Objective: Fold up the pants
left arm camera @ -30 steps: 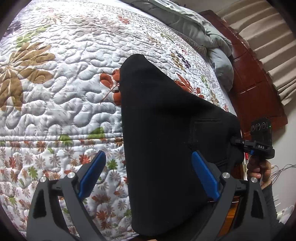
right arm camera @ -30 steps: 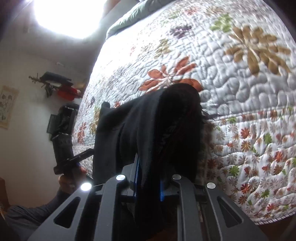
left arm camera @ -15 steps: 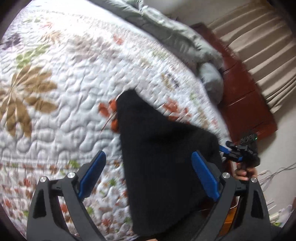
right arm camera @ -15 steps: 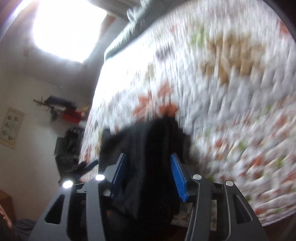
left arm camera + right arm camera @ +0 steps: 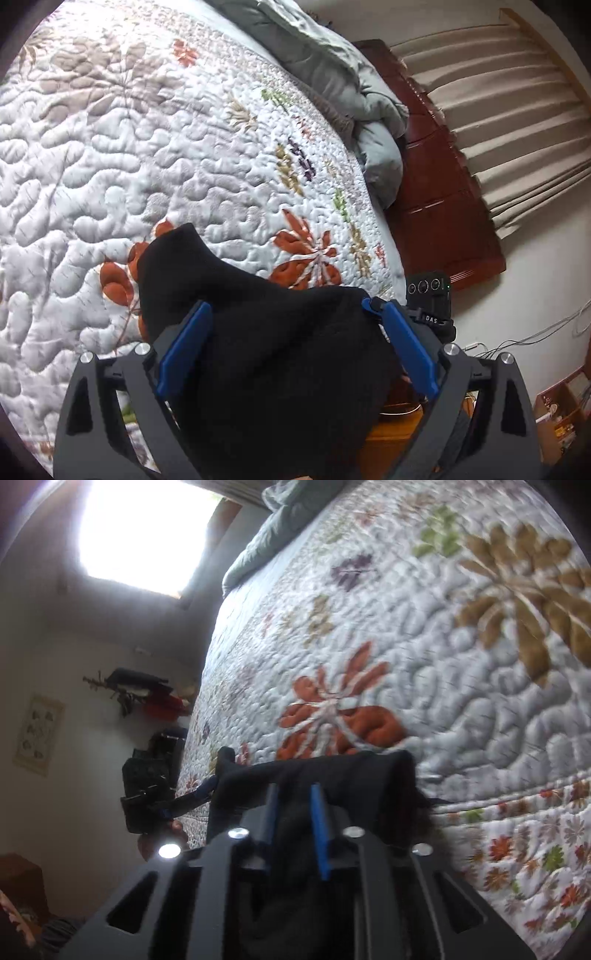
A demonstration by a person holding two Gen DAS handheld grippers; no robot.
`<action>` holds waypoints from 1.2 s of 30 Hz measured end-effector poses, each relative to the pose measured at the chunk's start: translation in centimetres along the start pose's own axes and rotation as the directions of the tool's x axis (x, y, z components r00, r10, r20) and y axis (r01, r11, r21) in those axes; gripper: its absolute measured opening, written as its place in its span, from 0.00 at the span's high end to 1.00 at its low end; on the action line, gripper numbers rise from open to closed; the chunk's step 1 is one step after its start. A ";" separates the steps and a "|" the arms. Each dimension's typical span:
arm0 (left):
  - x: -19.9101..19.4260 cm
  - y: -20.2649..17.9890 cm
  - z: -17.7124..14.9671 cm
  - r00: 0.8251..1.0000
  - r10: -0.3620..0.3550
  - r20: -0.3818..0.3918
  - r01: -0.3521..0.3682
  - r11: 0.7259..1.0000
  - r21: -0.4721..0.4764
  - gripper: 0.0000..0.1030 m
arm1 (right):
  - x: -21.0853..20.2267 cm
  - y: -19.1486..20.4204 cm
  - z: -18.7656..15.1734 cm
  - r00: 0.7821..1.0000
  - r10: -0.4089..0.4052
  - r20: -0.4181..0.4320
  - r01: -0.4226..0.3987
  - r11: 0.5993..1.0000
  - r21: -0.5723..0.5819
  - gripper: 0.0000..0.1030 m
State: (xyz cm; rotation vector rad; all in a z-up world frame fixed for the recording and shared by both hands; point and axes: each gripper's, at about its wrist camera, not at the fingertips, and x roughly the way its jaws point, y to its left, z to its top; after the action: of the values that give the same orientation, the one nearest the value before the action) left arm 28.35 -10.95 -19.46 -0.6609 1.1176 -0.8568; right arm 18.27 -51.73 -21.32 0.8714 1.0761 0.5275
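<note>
Your black pants [image 5: 266,354] sit at the near edge of the bed, on the floral quilt [image 5: 155,155], w/ part of the fabric draped over that edge toward you. In the left wrist view the visible part tapers to a rounded tip that points up the bed, away from you and slightly left, so the long axis runs roughly from the near edge toward the grey duvet [image 5: 343,85] at the far end. The wider part spreads toward the bed's right corner, near the red-brown wood cabinet [image 5: 439,206].

Your left gripper [image 5: 291,347] has its blue fingers [image 5: 184,347] spread wide apart, one either side of the cloth, w/ the pants lying between them; whether the pads touch fabric, can't tell. Your right gripper [image 5: 295,805] is nearly closed, a bunch of pants pinched between its narrow blue fingers [image 5: 319,823]. In the right wrist view a folded edge of the cloth [image 5: 332,775] runs crosswise just ahead of that gripper, beside an orange flower print on the quilt [image 5: 461,683]. The view is a bit blurred.
</note>
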 end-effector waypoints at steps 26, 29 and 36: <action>-3.3 -1.3 -11.1 0.991 -0.069 -0.116 0.078 0.994 0.076 0.12 | -3.3 0.8 -11.7 1.000 0.006 -0.022 -0.007 0.999 -0.038 1.00; -4.7 -1.7 -10.4 0.993 -0.068 -0.098 0.076 0.995 0.071 0.12 | -5.8 1.8 -11.0 0.999 -0.030 0.025 0.031 0.998 -0.061 0.90; -7.7 1.0 -7.6 0.996 0.056 -0.075 -0.057 0.998 -0.007 0.03 | -7.0 1.6 -7.1 0.999 -0.043 0.030 0.044 0.999 -0.013 0.16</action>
State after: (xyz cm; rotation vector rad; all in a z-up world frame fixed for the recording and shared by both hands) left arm 19.94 -4.18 -18.89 -0.6058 1.2028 -0.8337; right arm 9.01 -53.56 -17.67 0.8394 1.0611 0.4840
